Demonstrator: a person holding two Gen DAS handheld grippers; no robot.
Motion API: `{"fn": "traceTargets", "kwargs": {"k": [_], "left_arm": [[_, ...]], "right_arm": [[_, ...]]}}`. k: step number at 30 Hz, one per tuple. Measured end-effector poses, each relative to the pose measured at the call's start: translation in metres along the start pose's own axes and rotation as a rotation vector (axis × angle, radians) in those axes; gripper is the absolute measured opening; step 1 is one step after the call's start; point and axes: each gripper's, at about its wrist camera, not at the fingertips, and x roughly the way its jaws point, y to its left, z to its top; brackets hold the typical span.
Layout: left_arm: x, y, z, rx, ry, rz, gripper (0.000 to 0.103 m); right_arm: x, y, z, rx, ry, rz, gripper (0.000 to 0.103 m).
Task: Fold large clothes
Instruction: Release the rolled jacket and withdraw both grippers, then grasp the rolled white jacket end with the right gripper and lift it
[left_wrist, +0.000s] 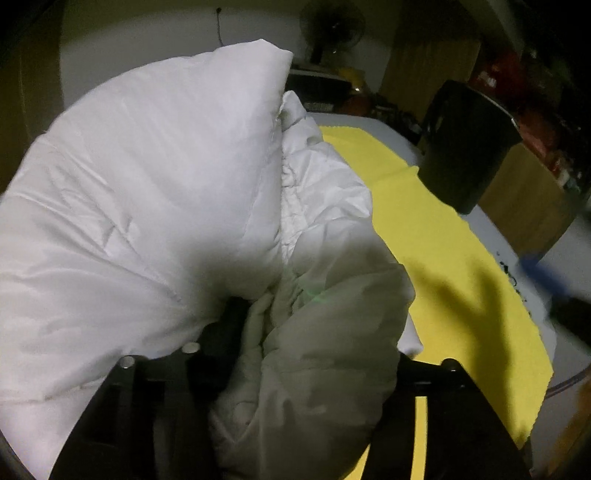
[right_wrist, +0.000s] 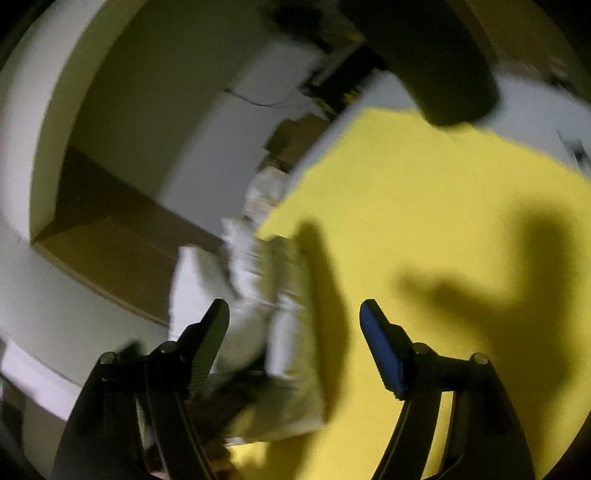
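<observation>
I read this as partway through, nearer the middle than the end. In my left wrist view the white padded jacket (left_wrist: 155, 206) is doubled over on itself in a thick bundle, lying on the yellow cloth (left_wrist: 443, 236) that covers the table (left_wrist: 569, 258). A good part of that cloth shows bare to the right of it. So at least one fold seems made, but the bundle is puffy and loose, not a flat, squared stack.

My left hand-held gripper (left_wrist: 295, 332) has the jacket's bunched fabric lying between its jaws. Most of the fingers are buried in cloth, so I cannot tell whether the pads press on it or stand clear.

My right hand-held gripper (right_wrist: 295, 325) is spread wide and holds nothing. In its blurred view the jacket (right_wrist: 258, 295) lies to the left, at the edge of the yellow cloth (right_wrist: 424, 206).

I judge what is left is another fold, then flattening and squaring. A dark bin (left_wrist: 465, 147) stands at the far side of the table.
</observation>
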Motion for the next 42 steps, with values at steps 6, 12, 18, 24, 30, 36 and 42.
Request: {"fn": "traceTargets", "kwargs": {"k": [6, 12, 18, 24, 30, 36, 42], "left_arm": [[-0.026, -0.01, -0.004, 0.063, -0.025, -0.161, 0.103], [-0.129, -0.004, -0.021, 0.078, -0.204, -0.232, 0.103], [-0.214, 0.079, -0.034, 0.019, -0.296, -0.011, 0.103], [-0.268, 0.176, -0.047, -0.239, -0.359, 0.062, 0.103], [-0.28, 0.229, -0.062, -0.367, -0.344, 0.075, 0.103], [-0.255, 0.243, -0.04, -0.402, -0.289, 0.084, 0.103], [-0.207, 0.221, 0.018, -0.279, -0.237, 0.165, 0.103]], "right_arm": [[-0.033, 0.067, 0.012, -0.17, -0.072, 0.02, 0.082], [-0.02, 0.099, 0.006, -0.255, -0.051, -0.003, 0.083], [0.034, 0.124, 0.005, -0.251, 0.104, -0.02, 0.083], [0.158, 0.143, -0.003, -0.349, 0.291, -0.199, 0.082], [0.21, 0.139, -0.02, -0.331, 0.441, -0.141, 0.02], [0.156, 0.121, -0.007, -0.257, 0.367, -0.025, 0.008], [0.183, 0.035, -0.019, -0.129, 0.377, 0.0, 0.008]]}}
